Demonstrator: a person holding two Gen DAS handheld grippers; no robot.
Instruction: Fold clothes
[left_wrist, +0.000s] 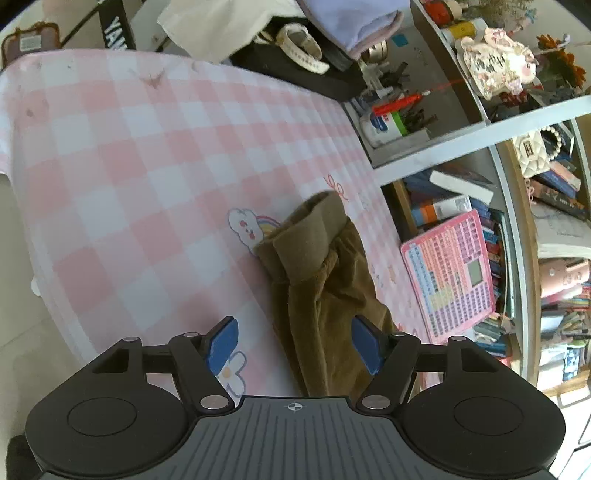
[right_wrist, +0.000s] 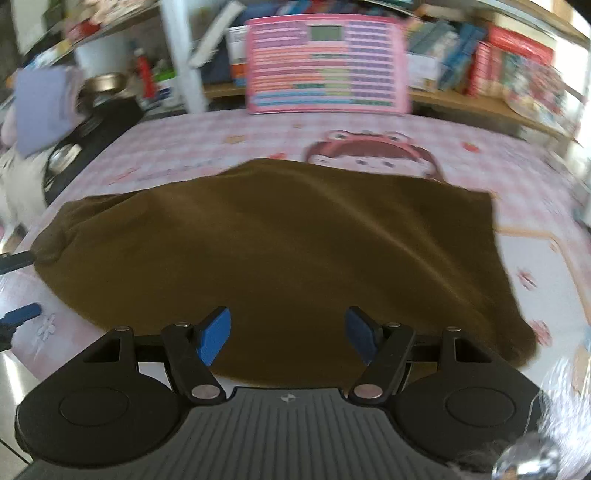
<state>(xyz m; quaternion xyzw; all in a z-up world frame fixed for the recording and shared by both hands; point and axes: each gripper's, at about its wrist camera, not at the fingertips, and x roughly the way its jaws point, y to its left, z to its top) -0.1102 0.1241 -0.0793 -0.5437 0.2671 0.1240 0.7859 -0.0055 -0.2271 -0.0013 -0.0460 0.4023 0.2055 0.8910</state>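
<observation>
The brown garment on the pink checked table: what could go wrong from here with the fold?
1. Both grippers, left and right, are open, so the brown garment is not held; a shallow grasp may slip.
2. It lies wrinkled and bunched at the cuff, so creases may be folded in.

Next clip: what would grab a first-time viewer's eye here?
The brown garment dominates, spread across the pink checked tablecloth right in front of the open right hand-held gripper. The left hand-held gripper, also open, faces one bunched end of it. Behind the table, a pink chart board leans against cluttered bookshelves.
</observation>
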